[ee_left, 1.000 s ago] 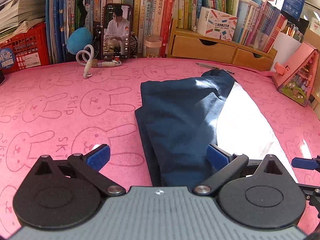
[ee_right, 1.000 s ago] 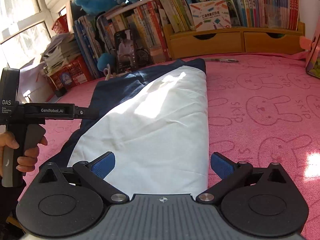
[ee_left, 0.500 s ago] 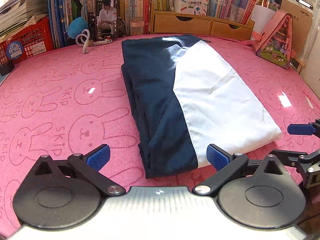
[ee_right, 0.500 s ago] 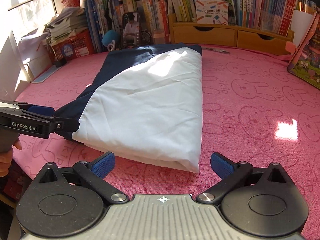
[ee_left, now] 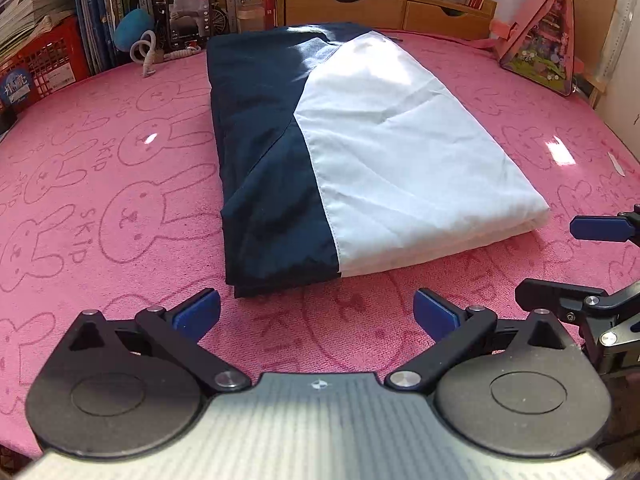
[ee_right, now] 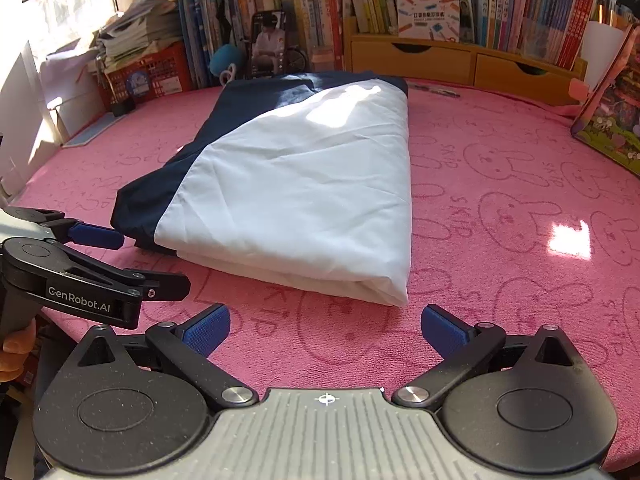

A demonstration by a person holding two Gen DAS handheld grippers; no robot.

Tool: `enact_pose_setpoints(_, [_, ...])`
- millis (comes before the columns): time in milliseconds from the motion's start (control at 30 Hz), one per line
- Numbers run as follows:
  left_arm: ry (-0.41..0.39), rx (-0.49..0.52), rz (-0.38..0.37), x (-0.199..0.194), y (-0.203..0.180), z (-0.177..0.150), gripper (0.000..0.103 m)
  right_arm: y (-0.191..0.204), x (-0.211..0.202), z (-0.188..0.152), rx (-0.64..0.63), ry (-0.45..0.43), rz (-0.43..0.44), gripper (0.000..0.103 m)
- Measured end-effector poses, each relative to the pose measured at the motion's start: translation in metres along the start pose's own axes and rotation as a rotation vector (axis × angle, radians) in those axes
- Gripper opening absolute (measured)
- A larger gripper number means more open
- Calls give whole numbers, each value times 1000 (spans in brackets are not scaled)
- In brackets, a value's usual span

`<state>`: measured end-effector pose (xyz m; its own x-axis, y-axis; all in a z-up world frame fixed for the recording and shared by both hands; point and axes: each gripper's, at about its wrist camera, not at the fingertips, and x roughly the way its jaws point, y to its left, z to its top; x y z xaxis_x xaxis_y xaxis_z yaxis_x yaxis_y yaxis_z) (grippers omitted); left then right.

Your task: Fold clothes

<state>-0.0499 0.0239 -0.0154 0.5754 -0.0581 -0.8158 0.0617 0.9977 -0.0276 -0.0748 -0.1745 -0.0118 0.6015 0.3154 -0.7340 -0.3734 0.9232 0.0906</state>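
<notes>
On the pink bunny-print cloth (ee_left: 120, 208) covering the table, a folded garment (ee_left: 360, 160) lies flat as a long stack, navy blue along its left side and white over the rest, with a stitched seam running diagonally between the two colours. The white panel shows light creases and a patch of sunlight near its far end. Its near edge is layered, several folds of fabric stacked on one another, and the near right corner is rounded over.

The left gripper (ee_left: 316, 312) hovers just short of the garment's near navy corner, its blue-padded fingers spread wide and holding nothing. The right gripper (ee_right: 326, 330) sits near the white near corner, equally wide apart and empty. Each gripper shows at the side of the other's view.

Bare cloth lies open to the left and right of the garment and in the strip in front of it. At the far end the garment reaches close to a wooden drawer unit (ee_right: 460, 62) and a propped phone (ee_left: 188, 4) below rows of books (ee_right: 520, 0). A red basket (ee_right: 148, 74) stands at the back left.

Whether the garment is a jacket or trousers cannot be told. A fingertip (ee_right: 18, 344) peeks in at the left edge of the right wrist view.
</notes>
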Motion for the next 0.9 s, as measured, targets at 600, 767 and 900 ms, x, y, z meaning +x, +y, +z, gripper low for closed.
enact_pose_setpoints(600, [-6,18,50,11,-3,-2,103,9,30,-9,-57,10,-69,103])
enact_pose_setpoints(767, [13,9,51,13,-1,1,103,9,32,-11,-24,-28,-81,103])
enact_pose_setpoints(900, [26,9,51,13,-1,3,103,9,32,-13,-8,-44,-88,103])
